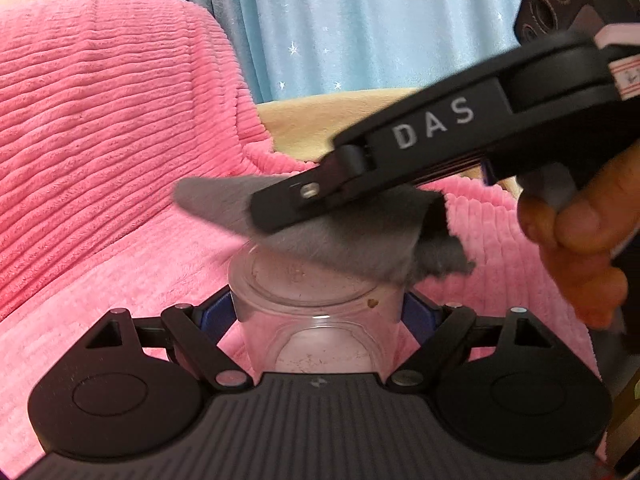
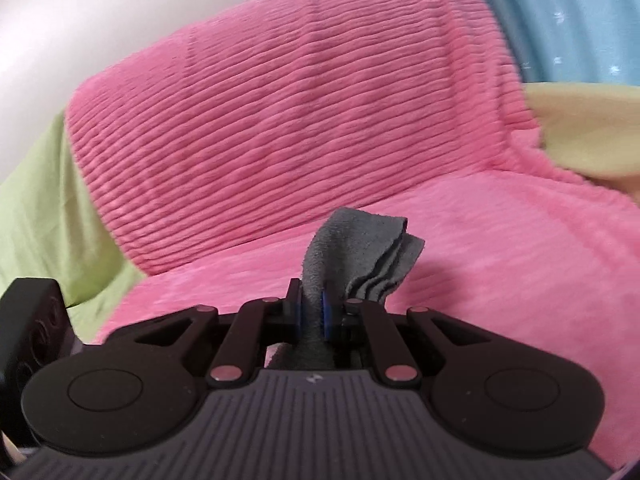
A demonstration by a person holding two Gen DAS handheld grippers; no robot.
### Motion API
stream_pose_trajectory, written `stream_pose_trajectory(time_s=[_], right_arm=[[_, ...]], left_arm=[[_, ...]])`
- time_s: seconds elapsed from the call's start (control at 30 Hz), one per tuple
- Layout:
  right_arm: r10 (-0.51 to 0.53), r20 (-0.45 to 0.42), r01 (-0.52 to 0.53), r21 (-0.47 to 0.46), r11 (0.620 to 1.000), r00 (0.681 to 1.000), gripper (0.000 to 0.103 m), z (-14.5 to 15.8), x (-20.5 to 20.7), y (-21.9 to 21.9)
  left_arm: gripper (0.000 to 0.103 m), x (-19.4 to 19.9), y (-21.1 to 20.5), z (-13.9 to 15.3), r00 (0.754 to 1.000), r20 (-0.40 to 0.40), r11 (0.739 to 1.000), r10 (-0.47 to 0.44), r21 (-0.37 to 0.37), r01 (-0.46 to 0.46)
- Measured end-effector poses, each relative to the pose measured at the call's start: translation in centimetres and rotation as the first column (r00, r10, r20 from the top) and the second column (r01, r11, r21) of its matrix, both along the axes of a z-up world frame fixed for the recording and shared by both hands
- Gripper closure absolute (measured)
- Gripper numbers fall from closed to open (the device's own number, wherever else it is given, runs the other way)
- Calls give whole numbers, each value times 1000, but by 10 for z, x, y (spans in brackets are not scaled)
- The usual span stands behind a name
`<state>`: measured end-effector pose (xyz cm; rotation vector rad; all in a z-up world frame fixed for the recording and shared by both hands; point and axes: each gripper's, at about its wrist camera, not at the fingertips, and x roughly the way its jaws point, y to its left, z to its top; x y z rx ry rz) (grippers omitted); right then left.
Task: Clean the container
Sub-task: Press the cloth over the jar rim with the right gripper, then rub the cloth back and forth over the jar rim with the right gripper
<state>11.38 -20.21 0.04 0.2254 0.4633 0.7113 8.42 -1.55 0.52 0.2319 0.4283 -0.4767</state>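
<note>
Container (image 1: 316,304), clear plastic, pinched in my left claw (image 1: 318,312); crumbs inside, wiping unfinished. Grey cloth (image 2: 360,248), clamped by right claw (image 2: 312,314), just above rim.

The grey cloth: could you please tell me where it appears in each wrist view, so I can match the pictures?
Left wrist view: the grey cloth sits centre, pinched by the right gripper, just above the clear plastic container.
Right wrist view: it stands at lower centre, between the gripper's blue pads.
Shared landmark: the pink ribbed blanket.
</note>
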Motion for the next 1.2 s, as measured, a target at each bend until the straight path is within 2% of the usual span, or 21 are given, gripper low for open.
stream_pose_trajectory(time_s=[0.13, 0.27, 0.47, 0.6, 0.7, 0.83, 1.07, 1.2], right_arm=[[10, -37, -9, 21, 1000, 999, 96, -1, -7, -24], [80, -88, -73, 76, 994, 993, 96, -2, -14, -32], [164, -104, -152, 114, 982, 981, 96, -2, -14, -7], [128, -67, -124, 70, 990, 989, 97, 1, -9, 12], [75, -14, -75, 2, 997, 997, 97, 4, -5, 21], [24, 34, -22, -49, 999, 999, 97, 4, -4, 18], [3, 22, -2, -57, 998, 1000, 96, 3, -11, -2], [33, -10, -33, -30, 999, 999, 96, 3, -17, -12]], left_arm=[[18, -1, 1, 1, 1000, 0, 1000, -3, -1, 3], [17, 0, 1, 2, 1000, 2, 1000, 3, -1, -3], [17, -2, 2, 1, 1000, -3, 1000, 10, -4, -10], [18, -3, 0, 1, 1000, 7, 1000, 11, 12, -11], [18, -2, 1, 1, 1000, 2, 1000, 12, 2, -12], [18, 0, 2, 1, 1000, -5, 1000, 10, -6, -10], [18, 0, 0, 2, 1000, -4, 1000, 6, 1, -6], [18, -6, -11, 0, 1000, 0, 1000, 20, 8, -20]])
